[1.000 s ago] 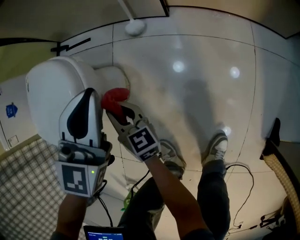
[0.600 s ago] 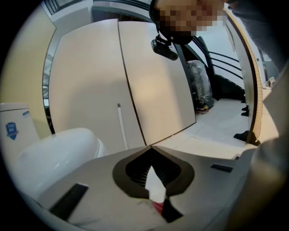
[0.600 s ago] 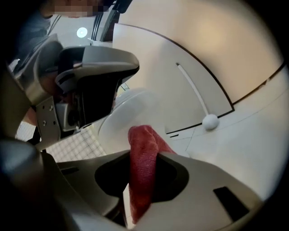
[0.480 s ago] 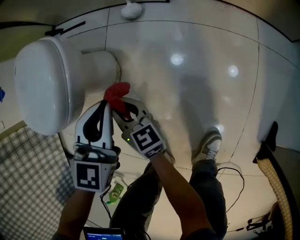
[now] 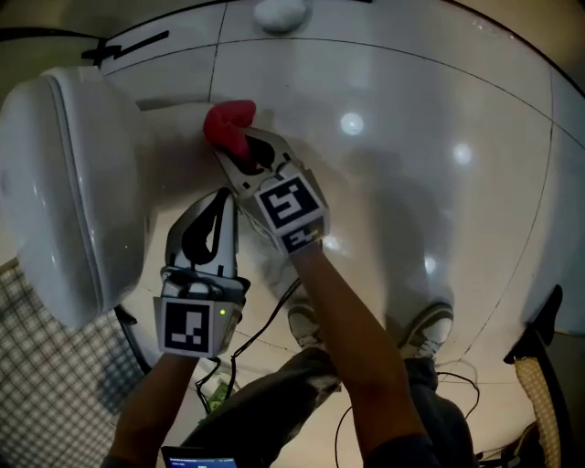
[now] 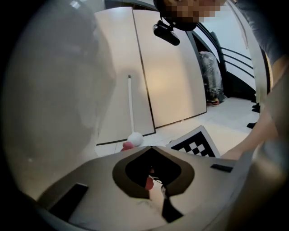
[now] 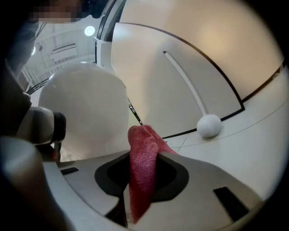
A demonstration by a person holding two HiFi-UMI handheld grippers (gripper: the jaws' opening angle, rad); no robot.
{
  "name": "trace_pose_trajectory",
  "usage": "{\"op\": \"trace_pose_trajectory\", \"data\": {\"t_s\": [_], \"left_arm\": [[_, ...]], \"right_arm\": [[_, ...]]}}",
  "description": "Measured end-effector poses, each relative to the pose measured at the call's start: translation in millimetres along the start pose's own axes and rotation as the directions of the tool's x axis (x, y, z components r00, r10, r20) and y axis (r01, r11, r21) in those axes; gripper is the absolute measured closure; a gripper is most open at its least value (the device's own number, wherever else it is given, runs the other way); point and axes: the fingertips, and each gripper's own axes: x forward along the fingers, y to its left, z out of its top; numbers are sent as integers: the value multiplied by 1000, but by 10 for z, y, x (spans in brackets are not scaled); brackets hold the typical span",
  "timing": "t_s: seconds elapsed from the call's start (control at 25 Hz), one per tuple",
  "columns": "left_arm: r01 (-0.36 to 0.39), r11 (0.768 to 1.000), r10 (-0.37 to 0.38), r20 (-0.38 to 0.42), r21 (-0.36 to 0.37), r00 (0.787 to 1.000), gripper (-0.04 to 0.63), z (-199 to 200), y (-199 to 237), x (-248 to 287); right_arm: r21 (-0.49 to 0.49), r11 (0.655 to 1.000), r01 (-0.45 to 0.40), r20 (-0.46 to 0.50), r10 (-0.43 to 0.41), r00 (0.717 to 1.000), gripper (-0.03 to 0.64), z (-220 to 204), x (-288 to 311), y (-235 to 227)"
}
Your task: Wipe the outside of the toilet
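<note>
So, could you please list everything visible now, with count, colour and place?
toilet: one, white, at the left.
cloth: one, red, beside the toilet's base.
ball-ended stick: one, white, at the top edge.
checked surface: one, grey-white, lower left.
cables: several, black, lower middle.
shoes: two, light, lower middle.
left hand-held gripper: one, white-black, shut, empty, beside the toilet.
right hand-held gripper: one, white-black, shut on the cloth.

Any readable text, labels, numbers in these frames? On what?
No readable words or numbers.
On left gripper, marker: black-and-white pattern, no text.
On right gripper, marker: same.
Head view's bottom edge, small screen: too small to read.
Plain: toilet, red cloth.
</note>
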Motion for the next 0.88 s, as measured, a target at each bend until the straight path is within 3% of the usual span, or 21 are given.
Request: {"op": "trace_pose_trajectory", "data": {"t_s": [0.2, 0.6, 0.72, 0.88], "left_arm": [[-53, 998, 53, -29, -27, 998, 589, -345, 295, 30], [-114, 990, 105, -98, -81, 990, 589, -673, 269, -617], [-128, 986, 115, -115, -110, 987, 589, -706, 225, -763], [-167, 971, 152, -100, -170, 983, 589, -515, 124, -982]], "right_arm": [[10, 999, -36, -35, 37, 999, 523, -403, 196, 108], [94, 989, -111, -183, 127, 975, 523, -1325, -373, 1104], [82, 991, -110, -207, 125, 970, 523, -1308, -500, 1168], [50, 991, -123, -215, 131, 968, 523, -935, -726, 1294]]}}
